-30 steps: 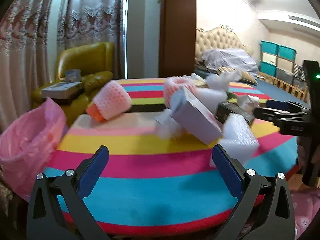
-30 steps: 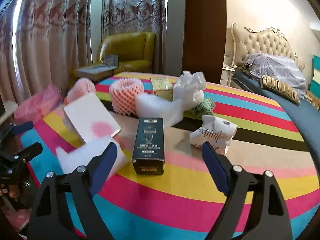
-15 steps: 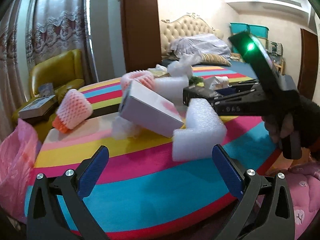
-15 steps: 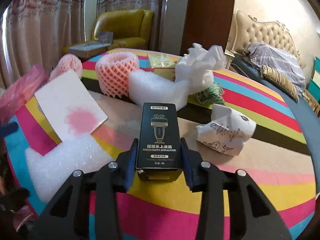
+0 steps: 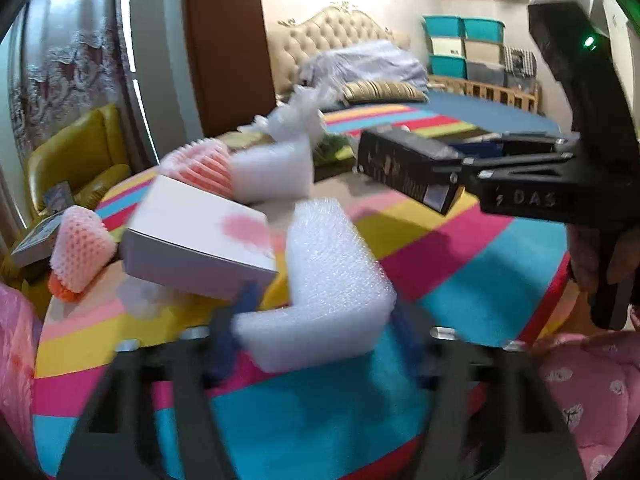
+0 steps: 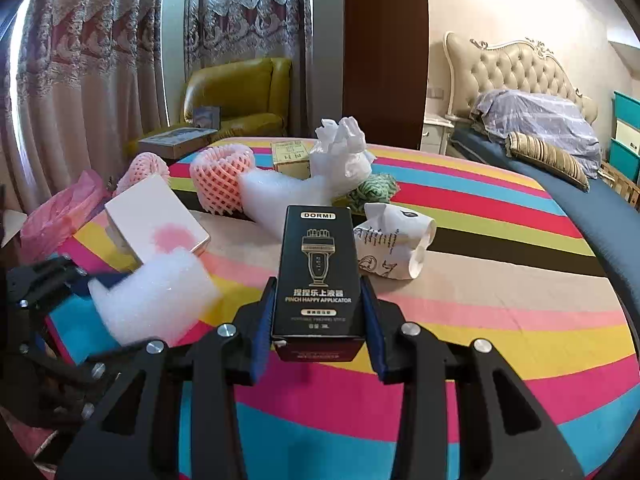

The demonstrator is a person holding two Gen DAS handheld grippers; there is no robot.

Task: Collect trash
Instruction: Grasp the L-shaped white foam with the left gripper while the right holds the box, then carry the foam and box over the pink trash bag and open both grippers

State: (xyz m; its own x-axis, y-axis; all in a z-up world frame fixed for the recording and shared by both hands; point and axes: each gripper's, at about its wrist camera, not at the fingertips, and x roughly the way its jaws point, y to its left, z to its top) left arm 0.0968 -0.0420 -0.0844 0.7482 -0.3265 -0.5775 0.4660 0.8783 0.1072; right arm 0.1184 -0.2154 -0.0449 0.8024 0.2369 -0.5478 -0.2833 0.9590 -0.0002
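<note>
On the striped round table (image 5: pixel 472 264) lies a white L-shaped foam piece (image 5: pixel 332 280). My left gripper (image 5: pixel 320 332) straddles its near arm. Its jaws are closing, blurred, and the blue pads touch the foam on both sides. My right gripper (image 6: pixel 318 308) is shut on a black DORMI box (image 6: pixel 318 264) and holds it just above the cloth. In the left wrist view that box (image 5: pixel 404 168) hangs at the right in the right gripper (image 5: pixel 464 164), with a hand on its handle. The foam piece (image 6: pixel 156 292) sits left of the box.
A pink trash bag (image 5: pixel 16 340) hangs off the table's left edge. Further back are a white box with a pink spot (image 5: pixel 192 236), two pink foam nets (image 5: pixel 80 252) (image 5: pixel 204 164), more white foam (image 6: pixel 276 196), crumpled plastic (image 6: pixel 340 152), a squashed paper cup (image 6: pixel 392 244) and a yellow box (image 6: pixel 290 156).
My left gripper swung right to the L-shaped foam and its wide jaws came in around it. My right gripper closed on the black box and raised it slightly.
</note>
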